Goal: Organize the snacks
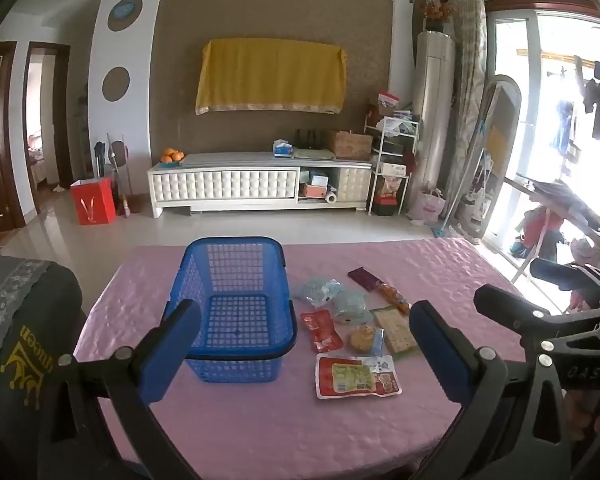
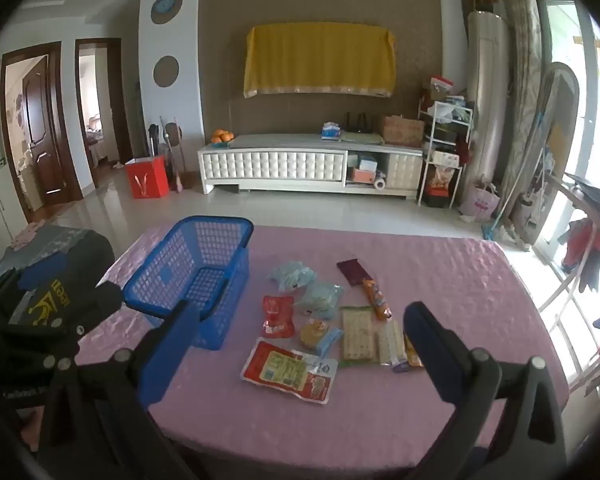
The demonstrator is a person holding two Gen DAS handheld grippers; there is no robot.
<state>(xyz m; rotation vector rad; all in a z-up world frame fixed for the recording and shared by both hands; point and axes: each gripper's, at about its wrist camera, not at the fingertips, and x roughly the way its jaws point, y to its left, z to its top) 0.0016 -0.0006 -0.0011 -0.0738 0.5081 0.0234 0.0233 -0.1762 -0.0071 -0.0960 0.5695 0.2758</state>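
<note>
Tablecloth (image 1: 420,272) in pink covers the table on which everything rests, and the snacks are spread right of its middle, between the blue basket (image 1: 236,304) and the right edge. The basket stands empty toward the left edge, its long axis running from the near edge to the far one.

The largest packet (image 2: 290,372) — red with a pale green label — lies closest to the near edge, its long axis roughly parallel to that edge. In the right wrist view it sits just left of centre between the wide-spread jaws of the right gripper (image 2: 296,344); nothing is held there. Behind it a cracker pack (image 2: 358,332), a round biscuit (image 2: 315,334), a small red sachet (image 2: 278,316), two pale blue bags (image 2: 292,274) and an orange stick (image 2: 376,298) are ranged toward the far edge, with a dark wrapper (image 2: 350,270) farthest.

The left gripper (image 1: 304,344) is likewise fully parted and empty, and the basket's near wall is seen behind its left finger. It is judged that the right gripper is better placed for the large packet, the left being lined up more with the basket — so the packet would be carried leftward into it.
</note>
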